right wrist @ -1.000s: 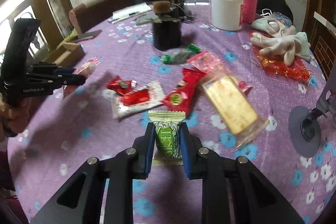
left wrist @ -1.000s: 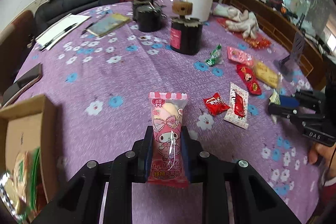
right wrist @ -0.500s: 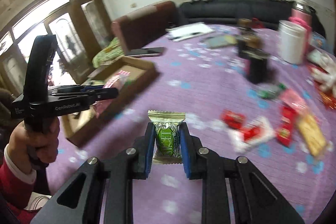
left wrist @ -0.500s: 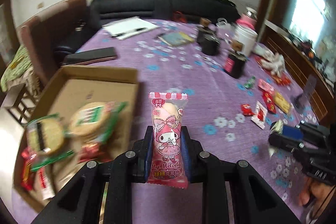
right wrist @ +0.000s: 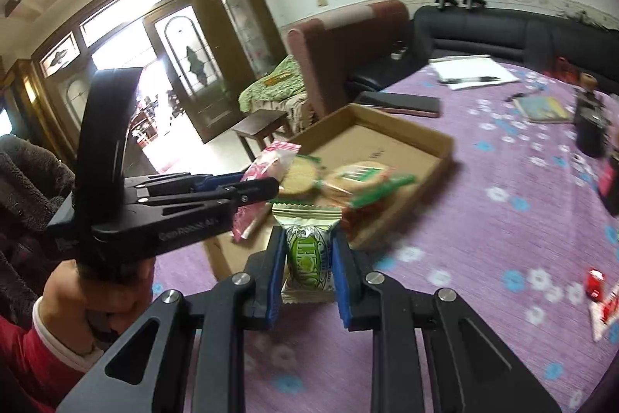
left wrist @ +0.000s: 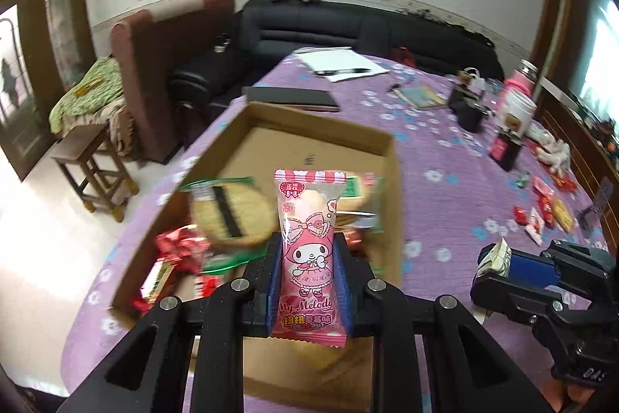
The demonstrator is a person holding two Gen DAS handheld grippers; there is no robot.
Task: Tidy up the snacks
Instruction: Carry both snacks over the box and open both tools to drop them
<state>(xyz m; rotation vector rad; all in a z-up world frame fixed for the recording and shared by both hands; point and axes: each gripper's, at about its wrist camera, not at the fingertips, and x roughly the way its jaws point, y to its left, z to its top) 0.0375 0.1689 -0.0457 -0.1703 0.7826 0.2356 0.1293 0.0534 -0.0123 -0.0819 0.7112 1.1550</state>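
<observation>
The left gripper clamps a pink snack packet above the cardboard box; beside the box, the right gripper pinches a green candy. Box sits on a purple floral tablecloth, black sofa beyond.

The pink snack packet is glossy plastic film, and the box at twelve o'clock is matt brown cardboard. The purple tablecloth looks like woven cloth, though blur softens it.
</observation>
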